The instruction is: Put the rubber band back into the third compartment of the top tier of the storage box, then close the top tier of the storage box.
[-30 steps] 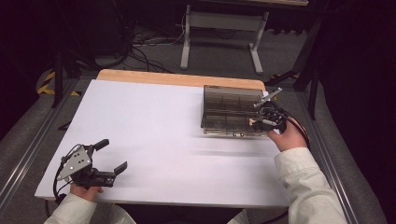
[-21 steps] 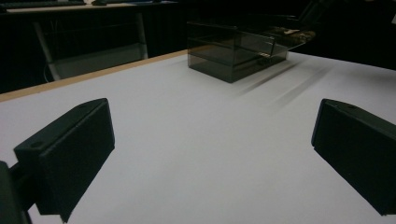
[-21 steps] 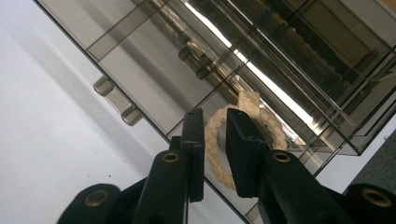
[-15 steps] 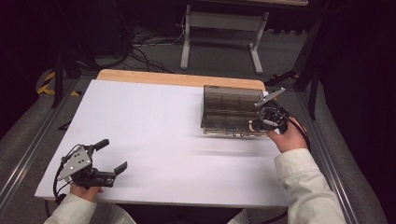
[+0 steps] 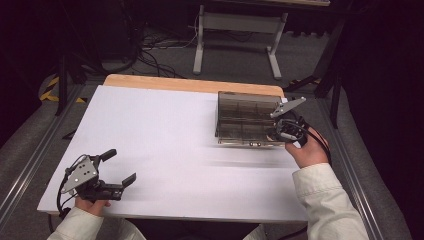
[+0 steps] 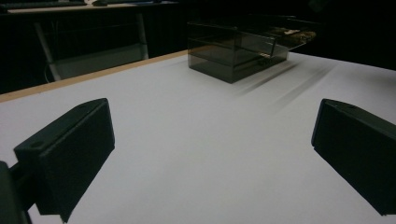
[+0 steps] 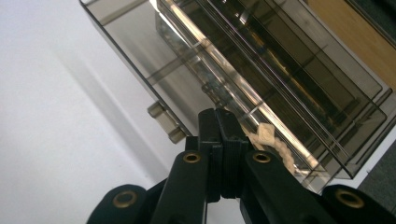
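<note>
A smoky transparent box (image 5: 245, 120) with compartments stands at the table's far right; it also appears far off in the left gripper view (image 6: 233, 51). My right gripper (image 5: 276, 135) is at its near right corner, just above the box's (image 7: 261, 70) front edge. Its jaws (image 7: 219, 114) have just been closing and now stand pressed together, with nothing visible between them. A pale beige knotted piece (image 7: 271, 137) lies inside the box right beside the jaw tips. My left gripper (image 5: 121, 165) rests near the front left corner, open and empty (image 6: 210, 149).
The white table (image 5: 165, 140) has a wooden strip (image 5: 190, 84) along its far edge. Small tabs (image 7: 163, 119) stick out from the box's lower edge. A metal stand (image 5: 235, 30) and cables sit on the floor beyond the table.
The right hand has shifted a little at the box's corner. The left gripper has stayed where it was.
</note>
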`<action>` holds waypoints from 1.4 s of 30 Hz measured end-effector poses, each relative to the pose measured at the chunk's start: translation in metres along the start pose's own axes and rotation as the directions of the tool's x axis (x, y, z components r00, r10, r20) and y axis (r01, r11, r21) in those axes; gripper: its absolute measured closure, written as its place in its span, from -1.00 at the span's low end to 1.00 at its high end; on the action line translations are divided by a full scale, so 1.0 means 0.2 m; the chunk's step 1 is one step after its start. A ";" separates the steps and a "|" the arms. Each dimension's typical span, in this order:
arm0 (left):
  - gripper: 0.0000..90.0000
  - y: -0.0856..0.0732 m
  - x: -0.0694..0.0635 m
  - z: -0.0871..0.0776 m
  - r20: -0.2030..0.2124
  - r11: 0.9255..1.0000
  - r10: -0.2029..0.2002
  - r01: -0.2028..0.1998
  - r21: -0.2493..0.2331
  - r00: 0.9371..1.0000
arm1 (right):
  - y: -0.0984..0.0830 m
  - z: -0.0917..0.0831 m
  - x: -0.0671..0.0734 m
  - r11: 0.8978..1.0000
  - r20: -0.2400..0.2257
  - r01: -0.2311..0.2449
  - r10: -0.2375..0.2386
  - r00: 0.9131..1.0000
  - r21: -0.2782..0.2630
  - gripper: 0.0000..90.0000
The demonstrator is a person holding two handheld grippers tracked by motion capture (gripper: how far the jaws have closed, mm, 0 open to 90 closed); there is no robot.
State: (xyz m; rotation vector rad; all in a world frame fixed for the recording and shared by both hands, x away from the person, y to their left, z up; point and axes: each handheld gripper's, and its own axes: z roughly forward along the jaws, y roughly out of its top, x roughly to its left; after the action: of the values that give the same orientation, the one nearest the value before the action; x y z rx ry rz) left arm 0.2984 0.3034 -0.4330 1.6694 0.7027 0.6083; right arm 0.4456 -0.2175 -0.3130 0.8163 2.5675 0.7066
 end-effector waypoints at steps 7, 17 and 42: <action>-1.00 0.00 0.00 0.01 0.004 1.000 -0.010 0.010 -0.003 1.000 | 0.02 -0.03 0.06 0.999 -0.015 0.026 -0.026 1.000 -0.021 1.00; -1.00 0.00 0.00 0.01 0.008 1.000 -0.002 0.002 -0.001 1.000 | 0.04 -0.04 0.16 0.995 -0.025 0.095 -0.096 0.995 -0.030 1.00; -1.00 0.00 0.00 0.01 0.008 1.000 -0.011 0.011 -0.003 1.000 | 0.04 0.04 0.26 0.983 -0.044 0.181 -0.180 0.983 0.013 1.00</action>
State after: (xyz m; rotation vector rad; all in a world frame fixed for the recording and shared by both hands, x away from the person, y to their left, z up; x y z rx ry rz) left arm 0.2995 0.3016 -0.4334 1.6633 0.7043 0.5944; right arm 0.4115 -0.1774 -0.3239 0.5699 2.6465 0.6531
